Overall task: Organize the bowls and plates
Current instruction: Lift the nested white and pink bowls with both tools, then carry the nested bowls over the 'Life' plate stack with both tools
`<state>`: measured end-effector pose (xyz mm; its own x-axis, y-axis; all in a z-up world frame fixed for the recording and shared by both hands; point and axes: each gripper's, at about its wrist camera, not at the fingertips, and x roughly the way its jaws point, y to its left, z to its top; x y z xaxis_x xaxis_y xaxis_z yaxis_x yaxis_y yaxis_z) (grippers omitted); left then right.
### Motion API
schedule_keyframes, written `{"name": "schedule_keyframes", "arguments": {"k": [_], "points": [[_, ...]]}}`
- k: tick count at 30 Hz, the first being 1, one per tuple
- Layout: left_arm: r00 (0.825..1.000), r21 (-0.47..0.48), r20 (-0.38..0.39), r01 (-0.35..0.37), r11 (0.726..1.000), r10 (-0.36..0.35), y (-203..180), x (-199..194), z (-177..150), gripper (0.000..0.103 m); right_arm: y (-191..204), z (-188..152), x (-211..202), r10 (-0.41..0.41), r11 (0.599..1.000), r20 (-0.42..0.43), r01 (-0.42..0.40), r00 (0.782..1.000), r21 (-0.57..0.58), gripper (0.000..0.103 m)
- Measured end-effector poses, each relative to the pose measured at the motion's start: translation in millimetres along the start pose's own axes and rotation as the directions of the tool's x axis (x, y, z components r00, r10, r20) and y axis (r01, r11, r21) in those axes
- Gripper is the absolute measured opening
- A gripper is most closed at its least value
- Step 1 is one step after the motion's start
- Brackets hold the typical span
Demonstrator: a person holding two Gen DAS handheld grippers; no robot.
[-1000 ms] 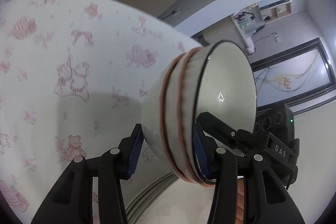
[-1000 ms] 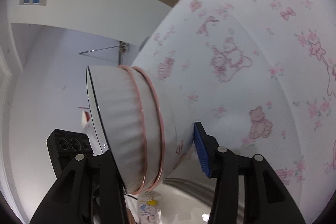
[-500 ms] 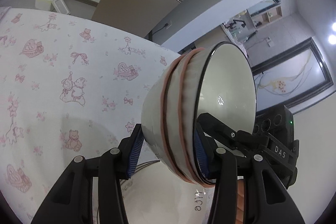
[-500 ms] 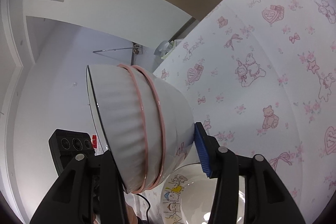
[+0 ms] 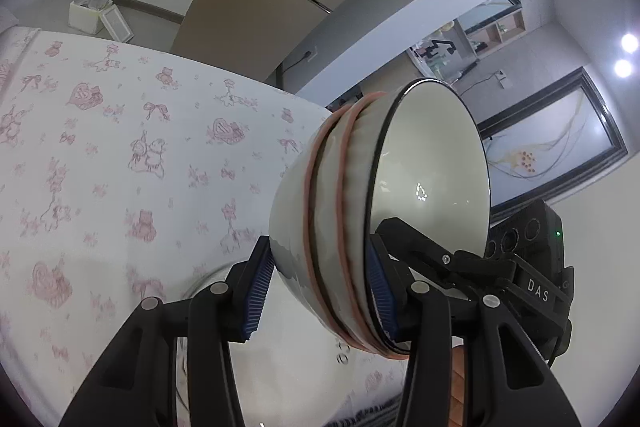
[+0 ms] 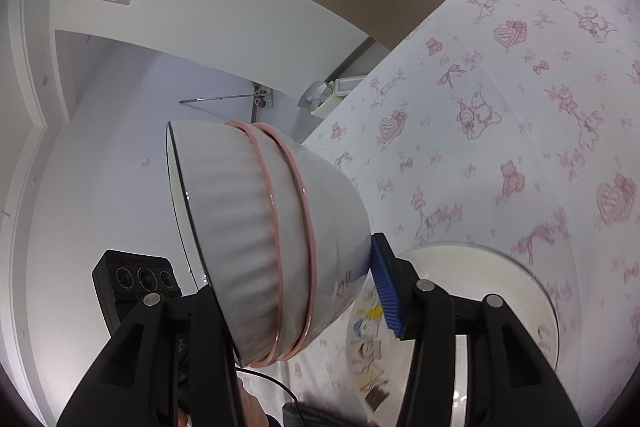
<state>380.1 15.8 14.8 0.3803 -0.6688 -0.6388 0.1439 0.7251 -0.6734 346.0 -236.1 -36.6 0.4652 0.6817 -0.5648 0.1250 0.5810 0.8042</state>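
White bowl (image 5: 376, 211) interior — left view only, plate (image 6: 480, 291) right

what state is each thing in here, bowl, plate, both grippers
bowl: lifted off the table, tipped on its side, clamped at both ends
plate: flat on the tablecloth, untouched
left gripper: shut on the bowl
right gripper: shut on the bowl

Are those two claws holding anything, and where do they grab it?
Yes, one white bowl between them. The left gripper and right gripper each clamp its wall, one finger inside the rim, one outside.
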Motion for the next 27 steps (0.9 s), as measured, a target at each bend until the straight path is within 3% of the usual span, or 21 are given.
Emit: {"name": "schedule_keyframes", "arguments": {"k": [12, 16, 27], "points": [[1.0, -0.001, 0.016, -0.021, 1.0, 0.021, -11, -40, -64, 0.049, 5, -59, -29, 0.019, 1.0, -0.013, -0.019, 1.0, -0.008, 0.047], [0.998, 0.007, 0.004, -0.058, 0.998, 0.058, -16, -39, -81, 0.049, -5, -76, -36, 0.024, 1.0, -0.02, -0.023, 1.0, 0.015, 0.047], [0.995, 0.011, -0.063, -0.078, 0.997, 0.078, -10, -14, -110, 0.049, -38, -97, -42, -0.009, 0.998, -0.034, 0.011, 0.999, 0.061, 0.047]]}}
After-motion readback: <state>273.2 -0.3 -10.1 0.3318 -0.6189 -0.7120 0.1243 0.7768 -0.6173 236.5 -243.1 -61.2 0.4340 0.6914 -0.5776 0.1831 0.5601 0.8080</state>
